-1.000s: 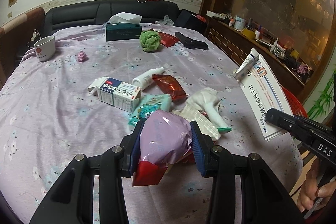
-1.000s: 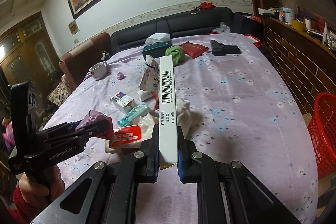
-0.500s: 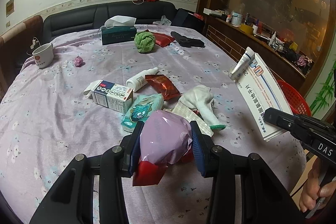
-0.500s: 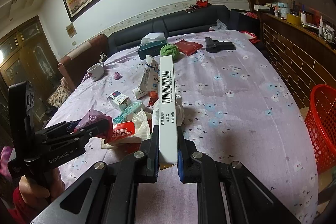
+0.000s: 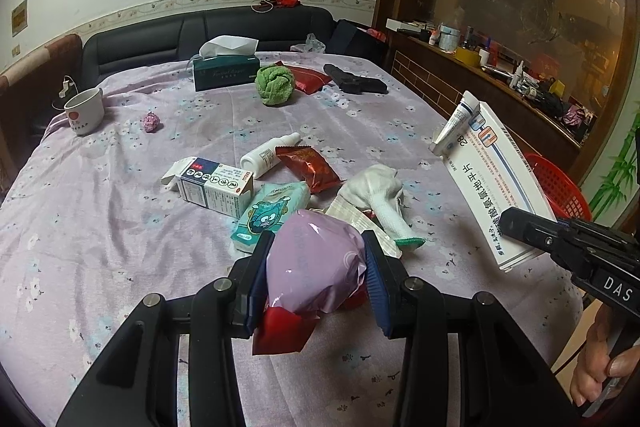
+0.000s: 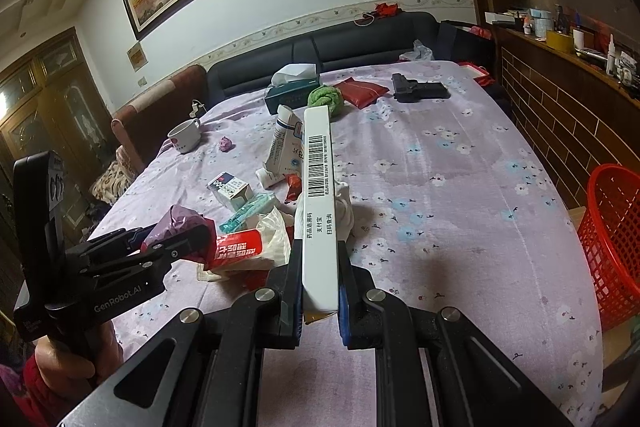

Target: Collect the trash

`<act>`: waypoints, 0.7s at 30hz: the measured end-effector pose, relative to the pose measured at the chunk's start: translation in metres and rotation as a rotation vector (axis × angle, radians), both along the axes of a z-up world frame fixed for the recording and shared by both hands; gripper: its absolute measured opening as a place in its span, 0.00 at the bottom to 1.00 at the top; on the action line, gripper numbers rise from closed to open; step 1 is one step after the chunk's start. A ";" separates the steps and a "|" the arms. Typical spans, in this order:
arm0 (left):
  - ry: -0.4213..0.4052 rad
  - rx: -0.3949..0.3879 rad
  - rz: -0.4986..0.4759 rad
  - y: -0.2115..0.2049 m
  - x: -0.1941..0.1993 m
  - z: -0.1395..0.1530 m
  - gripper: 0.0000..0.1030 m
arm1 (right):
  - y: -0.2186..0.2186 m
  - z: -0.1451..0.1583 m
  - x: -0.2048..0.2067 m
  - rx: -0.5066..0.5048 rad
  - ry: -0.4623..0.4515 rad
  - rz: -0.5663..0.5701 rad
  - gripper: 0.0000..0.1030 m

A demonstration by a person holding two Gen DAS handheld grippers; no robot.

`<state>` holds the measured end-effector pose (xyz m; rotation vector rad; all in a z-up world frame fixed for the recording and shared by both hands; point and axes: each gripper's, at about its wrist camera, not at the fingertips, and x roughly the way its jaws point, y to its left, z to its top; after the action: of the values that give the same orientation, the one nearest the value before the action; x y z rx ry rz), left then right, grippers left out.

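- your left gripper [image 5: 316, 271] is clenched on a pink plastic wrapper [image 5: 314, 265], with a red packet [image 5: 280, 331] hanging out under it; both sit raised above the near edge of the table [image 5: 120, 227].
- your right gripper [image 6: 318, 291] is clamped on a long white medicine box [image 6: 318, 195], held edge-up with the barcode facing you; a white tube [image 6: 282, 143] is pressed against the box's left face.
- in the left wrist view that same box shows at 3 o'clock, tilted, with your right gripper's black finger across its lower end.
- at 12 o'clock from your left gripper lies the rest of the litter: a teal wet-wipe pack [image 5: 272, 215], a small carton [image 5: 214, 185], a white bottle [image 5: 268, 155], a dark red snack pouch [image 5: 308, 169] and a white sock [image 5: 380, 199], clustered close together.
- further out at 12 o'clock sit a green cloth ball [image 5: 275, 85], a tissue box [image 5: 226, 69] and a black toy pistol [image 5: 356, 83]; a mug [image 5: 85, 111] stands at 10 o'clock.
- the red basket [image 6: 612, 247] stands off the table's right side, at 3 o'clock in the right wrist view, well apart from both grippers.
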<state>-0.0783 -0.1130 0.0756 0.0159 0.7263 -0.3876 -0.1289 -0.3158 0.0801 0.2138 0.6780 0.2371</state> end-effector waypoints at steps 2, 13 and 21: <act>-0.002 0.000 -0.001 0.000 -0.001 0.001 0.40 | 0.001 0.000 0.000 -0.001 0.002 0.003 0.14; -0.002 0.001 0.001 -0.001 -0.001 0.000 0.40 | 0.003 0.000 0.002 -0.008 0.005 0.006 0.14; -0.015 0.018 0.010 -0.001 -0.003 0.002 0.40 | 0.002 0.000 0.002 -0.010 0.010 0.006 0.14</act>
<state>-0.0816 -0.1144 0.0776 0.0320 0.7148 -0.3713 -0.1266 -0.3133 0.0801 0.2039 0.6898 0.2382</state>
